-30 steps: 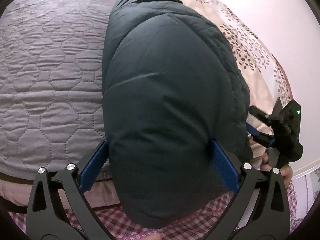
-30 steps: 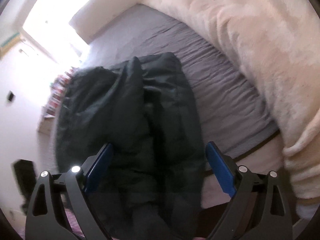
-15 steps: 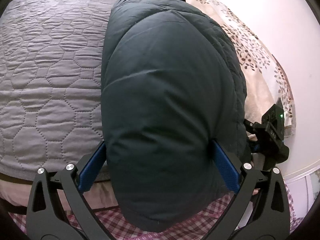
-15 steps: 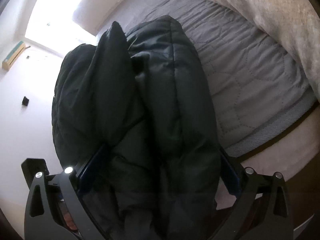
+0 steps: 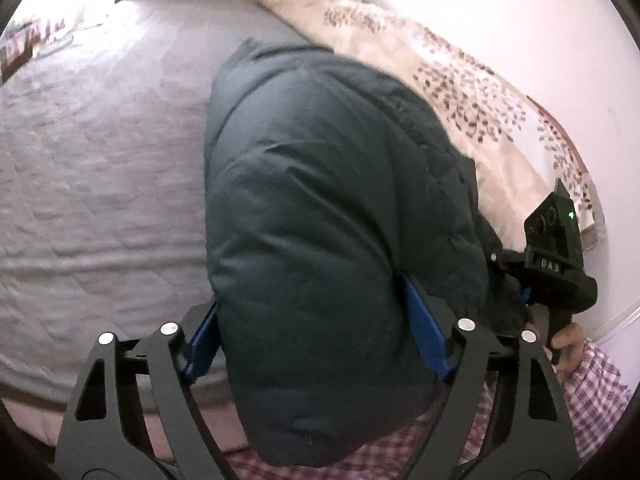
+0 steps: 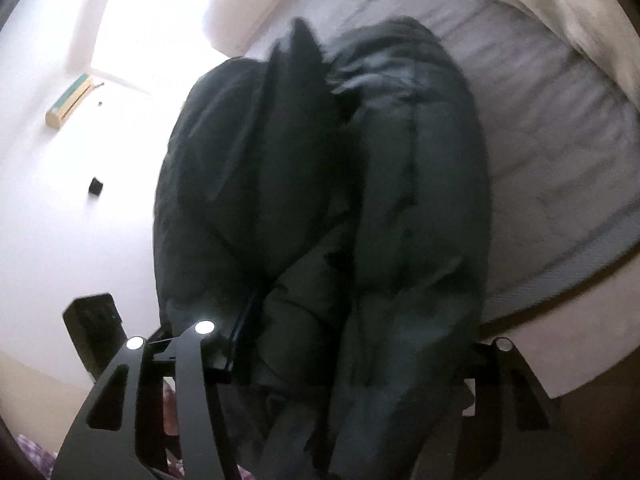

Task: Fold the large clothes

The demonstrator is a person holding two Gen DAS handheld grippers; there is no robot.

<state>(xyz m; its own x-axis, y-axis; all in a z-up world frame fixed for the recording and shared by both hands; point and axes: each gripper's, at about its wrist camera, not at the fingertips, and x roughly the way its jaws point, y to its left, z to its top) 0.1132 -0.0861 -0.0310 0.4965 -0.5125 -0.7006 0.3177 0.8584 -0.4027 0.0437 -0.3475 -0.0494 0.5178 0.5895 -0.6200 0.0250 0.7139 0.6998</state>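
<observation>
A bulky dark teal padded jacket, folded into a thick bundle, lies on the bed with its near end over the bed's edge. My left gripper straddles that near end. Its jaws are closing, and both blue fingers press into the jacket's sides. My right gripper holds the jacket's other side. Its jaws are closing too, with the dark folds squeezed between them. One finger shows there; the fabric hides the other. In the left wrist view the right gripper is at the right, held by a hand.
A grey quilted bedspread covers the bed to the left. A cream duvet with a leaf print is bunched along the white wall behind. A plaid sleeve is at the lower right. The bed's edge runs close below the jacket.
The jaws of both grippers have narrowed on the jacket. The left gripper has risen and rolled a little. The right gripper has pushed in and down, so the jacket fills its view.
</observation>
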